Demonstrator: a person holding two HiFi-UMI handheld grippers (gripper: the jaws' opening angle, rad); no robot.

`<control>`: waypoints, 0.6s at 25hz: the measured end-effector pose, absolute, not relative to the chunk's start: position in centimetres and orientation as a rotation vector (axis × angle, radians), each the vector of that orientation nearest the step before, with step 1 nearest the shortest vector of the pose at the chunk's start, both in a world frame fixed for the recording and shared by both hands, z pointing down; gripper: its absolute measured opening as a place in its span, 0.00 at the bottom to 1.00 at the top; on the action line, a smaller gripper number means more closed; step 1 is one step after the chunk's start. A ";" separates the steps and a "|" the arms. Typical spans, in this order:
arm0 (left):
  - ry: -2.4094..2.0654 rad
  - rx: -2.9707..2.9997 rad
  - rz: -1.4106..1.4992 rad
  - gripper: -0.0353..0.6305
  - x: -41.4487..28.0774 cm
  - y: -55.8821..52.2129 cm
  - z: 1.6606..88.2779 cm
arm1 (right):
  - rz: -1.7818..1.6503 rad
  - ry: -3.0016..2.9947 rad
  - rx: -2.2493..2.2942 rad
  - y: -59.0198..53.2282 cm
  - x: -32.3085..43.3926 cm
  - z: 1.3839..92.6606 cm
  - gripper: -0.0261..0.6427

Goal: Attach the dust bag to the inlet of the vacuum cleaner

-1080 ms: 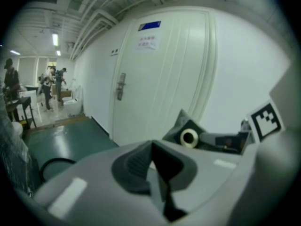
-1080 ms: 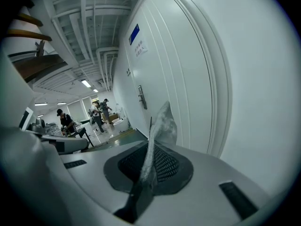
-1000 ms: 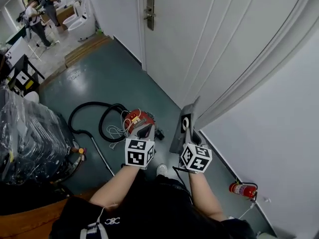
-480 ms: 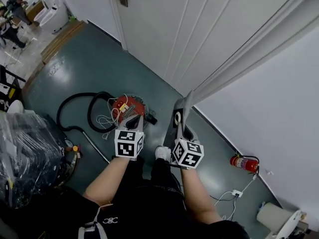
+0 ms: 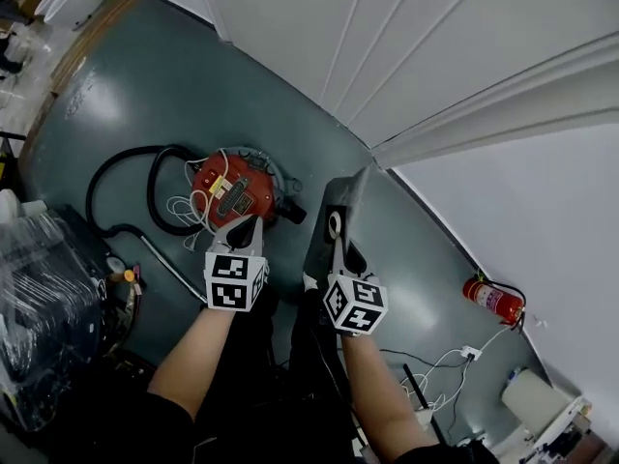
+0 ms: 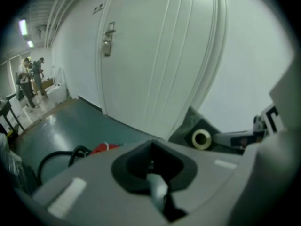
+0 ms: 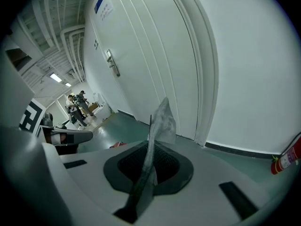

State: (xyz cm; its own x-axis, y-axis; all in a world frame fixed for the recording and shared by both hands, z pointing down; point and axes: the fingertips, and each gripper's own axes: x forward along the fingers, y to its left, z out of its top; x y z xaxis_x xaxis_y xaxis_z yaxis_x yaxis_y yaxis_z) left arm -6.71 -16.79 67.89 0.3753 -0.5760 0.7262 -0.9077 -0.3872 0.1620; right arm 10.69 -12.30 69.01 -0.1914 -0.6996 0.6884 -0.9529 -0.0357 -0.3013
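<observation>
Right gripper [image 5: 350,257] clamps the dust bag [image 5: 353,201] (grey, upright) near the red vacuum cleaner [image 5: 232,189]; left gripper [image 5: 244,230] clenched, empty.

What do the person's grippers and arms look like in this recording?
The left gripper and right gripper each carry a white cube printed with black square markers, behind black fingers set in pale grey housings. The person wears a dark short-sleeved top.
</observation>
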 end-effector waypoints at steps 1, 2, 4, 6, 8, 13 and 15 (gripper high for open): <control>-1.277 2.084 0.802 0.05 -7.1 -17.2 69.5 | 1.067 -1.911 1.735 -12.6 10.5 70.5 0.07; -1.284 2.081 0.829 0.05 -7.7 -17.7 71.1 | 1.067 -1.904 1.731 -12.8 10.3 72.0 0.07; -1.307 2.066 0.901 0.05 -9.1 -18.4 74.2 | 1.080 -1.882 1.727 -12.8 10.0 74.9 0.07; -1.355 2.041 0.958 0.05 -10.9 -19.3 76.8 | 1.097 -1.856 1.727 -12.6 9.8 77.7 0.07; -1.406 2.015 1.016 0.05 -12.9 -20.3 79.4 | 1.116 -1.828 1.725 -12.5 9.6 80.2 0.07; -1.315 1.969 1.247 0.24 -16.3 -20.5 85.7 | 1.164 -1.758 1.732 -12.6 8.8 84.8 0.07; -1.248 1.966 1.301 0.32 -16.7 -20.1 87.5 | 1.167 -1.745 1.739 -12.9 8.4 85.8 0.07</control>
State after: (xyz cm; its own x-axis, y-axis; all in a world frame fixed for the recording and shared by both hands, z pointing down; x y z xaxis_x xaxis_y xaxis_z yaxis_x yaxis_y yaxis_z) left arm -16.70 -20.08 87.54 0.1369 -0.4288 0.8929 -0.8741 -0.4764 -0.0947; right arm 8.44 -12.88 85.84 -0.1355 -0.6087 0.7818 -0.9549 -0.1302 -0.2669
